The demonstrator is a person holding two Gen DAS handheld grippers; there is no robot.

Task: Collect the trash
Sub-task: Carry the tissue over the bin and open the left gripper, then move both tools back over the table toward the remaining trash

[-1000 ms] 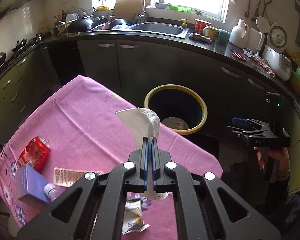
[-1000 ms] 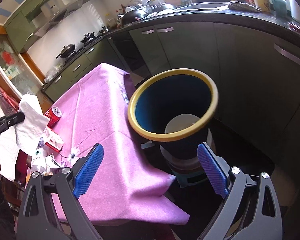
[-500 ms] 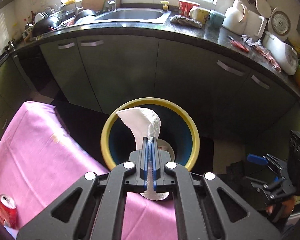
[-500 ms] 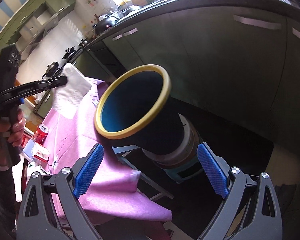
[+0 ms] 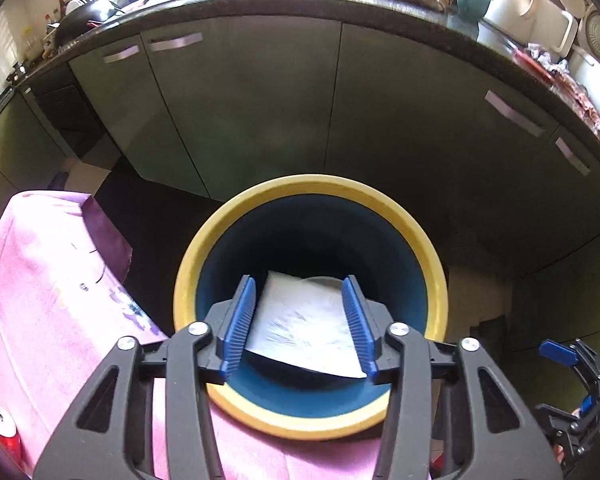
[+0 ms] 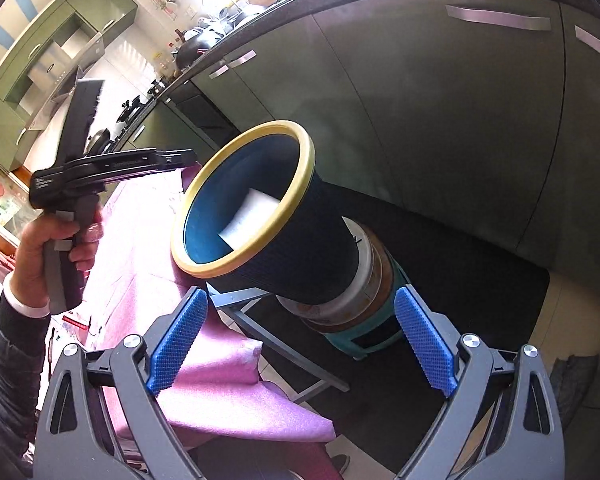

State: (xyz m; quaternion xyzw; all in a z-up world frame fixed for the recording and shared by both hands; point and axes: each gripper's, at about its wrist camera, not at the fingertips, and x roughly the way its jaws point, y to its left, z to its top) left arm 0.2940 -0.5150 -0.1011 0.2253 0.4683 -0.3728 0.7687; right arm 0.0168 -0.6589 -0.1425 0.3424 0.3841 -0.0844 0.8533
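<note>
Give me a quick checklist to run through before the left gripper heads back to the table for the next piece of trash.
1. Left gripper open: ok, jaws spread apart.
2. White tissue released: ok, no finger touches it and it sits inside the yellow-rimmed bin; the right wrist view also shows it within the rim.
3. Tissue settled at the bottom: cannot tell, it looks blurred.
4. Right gripper free: ok, open and empty.
5. Trash left on the pink tablecloth: not ok, a red can lies at its near edge.
6. Bin standing steady: cannot tell.
</note>
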